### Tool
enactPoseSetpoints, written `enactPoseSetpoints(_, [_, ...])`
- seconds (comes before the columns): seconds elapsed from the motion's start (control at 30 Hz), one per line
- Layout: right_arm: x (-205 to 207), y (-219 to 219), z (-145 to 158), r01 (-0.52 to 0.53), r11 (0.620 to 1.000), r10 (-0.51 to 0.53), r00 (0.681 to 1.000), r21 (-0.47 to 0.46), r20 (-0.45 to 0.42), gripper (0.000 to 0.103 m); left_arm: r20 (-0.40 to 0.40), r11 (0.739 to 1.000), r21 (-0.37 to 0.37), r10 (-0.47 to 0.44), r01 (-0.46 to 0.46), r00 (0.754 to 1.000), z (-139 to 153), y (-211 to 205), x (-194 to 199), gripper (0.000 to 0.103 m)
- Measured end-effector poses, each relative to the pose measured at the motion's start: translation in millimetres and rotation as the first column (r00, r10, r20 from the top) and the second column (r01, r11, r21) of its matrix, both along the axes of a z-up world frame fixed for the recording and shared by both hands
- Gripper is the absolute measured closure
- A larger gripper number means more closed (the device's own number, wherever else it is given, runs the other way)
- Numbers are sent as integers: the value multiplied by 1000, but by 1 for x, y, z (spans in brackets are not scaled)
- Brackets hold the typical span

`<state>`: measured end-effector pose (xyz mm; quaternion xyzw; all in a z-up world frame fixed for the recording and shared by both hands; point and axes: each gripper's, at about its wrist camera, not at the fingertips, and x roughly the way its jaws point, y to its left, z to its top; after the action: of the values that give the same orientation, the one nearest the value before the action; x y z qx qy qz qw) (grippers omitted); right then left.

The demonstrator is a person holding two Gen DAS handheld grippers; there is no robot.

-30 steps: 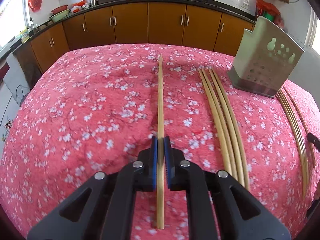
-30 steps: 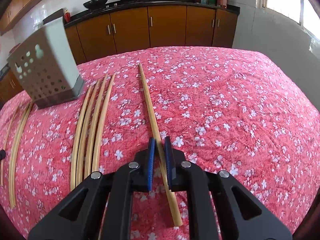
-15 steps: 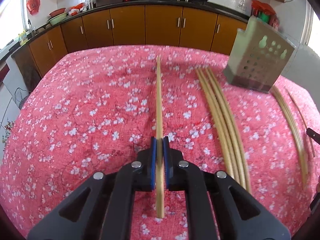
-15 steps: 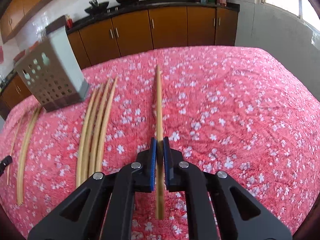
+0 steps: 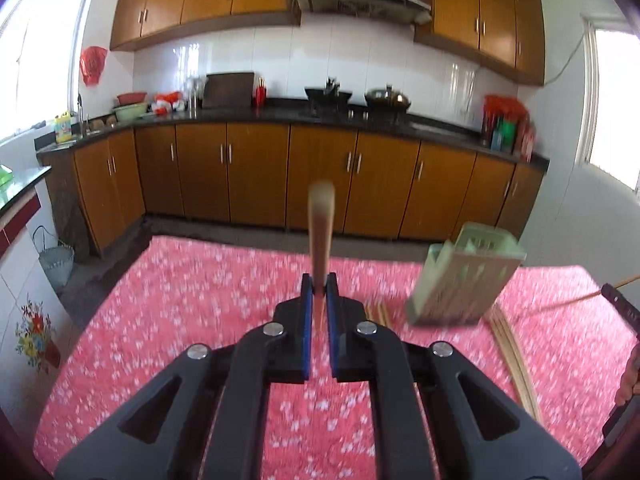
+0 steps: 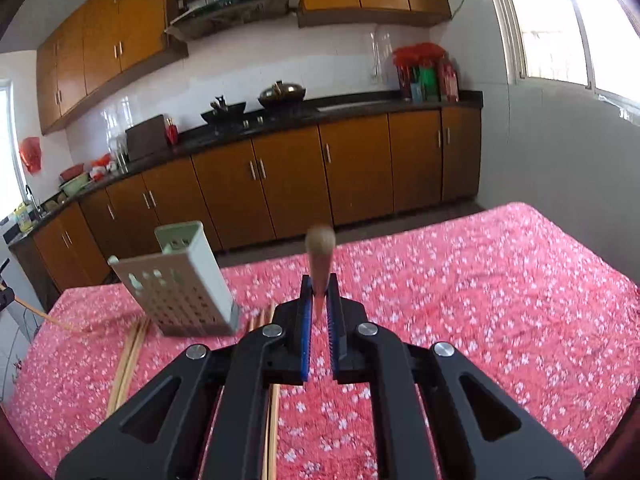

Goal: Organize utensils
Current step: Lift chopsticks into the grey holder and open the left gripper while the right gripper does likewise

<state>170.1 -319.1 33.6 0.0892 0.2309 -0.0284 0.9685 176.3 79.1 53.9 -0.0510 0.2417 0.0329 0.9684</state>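
Observation:
My left gripper [image 5: 319,288] is shut on a wooden chopstick [image 5: 321,224] that points forward and up, lifted off the table. My right gripper [image 6: 319,290] is shut on another wooden chopstick [image 6: 320,256], also raised. The perforated pale green utensil holder [image 5: 464,280] stands ahead right in the left wrist view and ahead left in the right wrist view [image 6: 180,284]. Loose chopsticks [image 5: 512,352] lie on the cloth beside the holder, and more chopsticks [image 6: 128,356] lie left of my right gripper.
The table wears a red floral cloth [image 5: 180,312]. Its far edge drops to the kitchen floor before brown cabinets [image 5: 320,180]. The other gripper's tip with its chopstick shows at the right edge [image 5: 616,300] and at the left edge [image 6: 6,296].
Both grippers have lifted their chopsticks off the cloth and tilted upward, so the views now look across the table at the kitchen. The holder now appears farther off.

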Motion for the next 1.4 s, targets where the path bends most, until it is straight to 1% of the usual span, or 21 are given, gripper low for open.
enactPoseSetpoints(0.17, [12,4,10,-8,1000,8,1000,-10,18,95,33,1000,4,9,-9,999,17,-1,9,95])
enactPoseSetpoints(0.27, [16,9,39,-27,1000,27,996,-6,88,95,85,1000,1,-2,2,996,39,-6,11,95])
enactPoseSetpoints(0.33, [16,16,71,-52,999,50,984,5,172,95,146,1000,-4,-16,16,989,61,-13,13,95])
enactPoseSetpoints(0.4, [15,24,100,-82,996,73,966,24,249,95,209,999,-25,-24,30,978,85,-22,16,95])
enactPoseSetpoints(0.5, [16,37,126,-129,991,109,941,41,321,95,278,996,-74,-36,58,960,109,-34,22,95])
enactPoseSetpoints(0.57, [19,47,134,-163,986,137,931,48,338,95,317,993,-95,-38,72,948,120,-45,26,95])
enactPoseSetpoints(0.6, [23,52,135,-184,982,156,929,52,336,95,347,991,-105,-39,81,937,126,-53,29,95])
enactPoseSetpoints(0.67, [30,59,131,-200,979,176,932,47,318,95,380,989,-117,-39,90,924,130,-64,33,95])
enactPoseSetpoints(0.73, [37,65,121,-212,976,193,938,37,288,95,396,986,-131,-44,104,917,128,-76,43,95])
enactPoseSetpoints(0.8, [48,69,108,-216,976,202,948,32,247,95,391,985,-132,-53,113,919,121,-87,54,95])
enactPoseSetpoints(0.87, [61,71,94,-214,976,202,959,40,200,95,369,984,-130,-65,120,927,108,-97,68,95])
enactPoseSetpoints(1.0, [80,72,73,-212,975,203,972,64,122,95,294,985,-119,-83,123,952,75,-109,96,95])
enactPoseSetpoints(1.1, [85,76,64,-216,974,210,973,71,93,95,244,985,-118,-95,127,965,55,-108,104,95])
enactPoseSetpoints(1.17, [85,75,61,-211,975,205,975,70,87,95,221,984,-121,-103,132,970,47,-107,106,95])
enactPoseSetpoints(1.2, [85,74,62,-215,974,209,974,75,83,94,215,983,-125,-102,132,971,45,-105,107,91])
enactPoseSetpoints(1.23, [85,74,62,-217,973,211,974,80,81,91,211,983,-128,-106,135,972,43,-104,107,85])
enactPoseSetpoints(1.27, [85,73,63,-216,973,209,975,84,79,83,209,983,-129,-102,131,973,42,-103,107,81])
enactPoseSetpoints(1.3, [83,72,64,-213,973,206,975,91,81,77,209,983,-131,-97,127,973,41,-102,106,73])
enactPoseSetpoints(1.33, [82,70,65,-211,973,203,975,92,87,68,211,983,-133,-95,125,973,41,-100,104,71])
enactPoseSetpoints(1.4, [76,69,70,-207,975,199,975,81,103,67,216,983,-133,-94,124,972,42,-99,99,70])
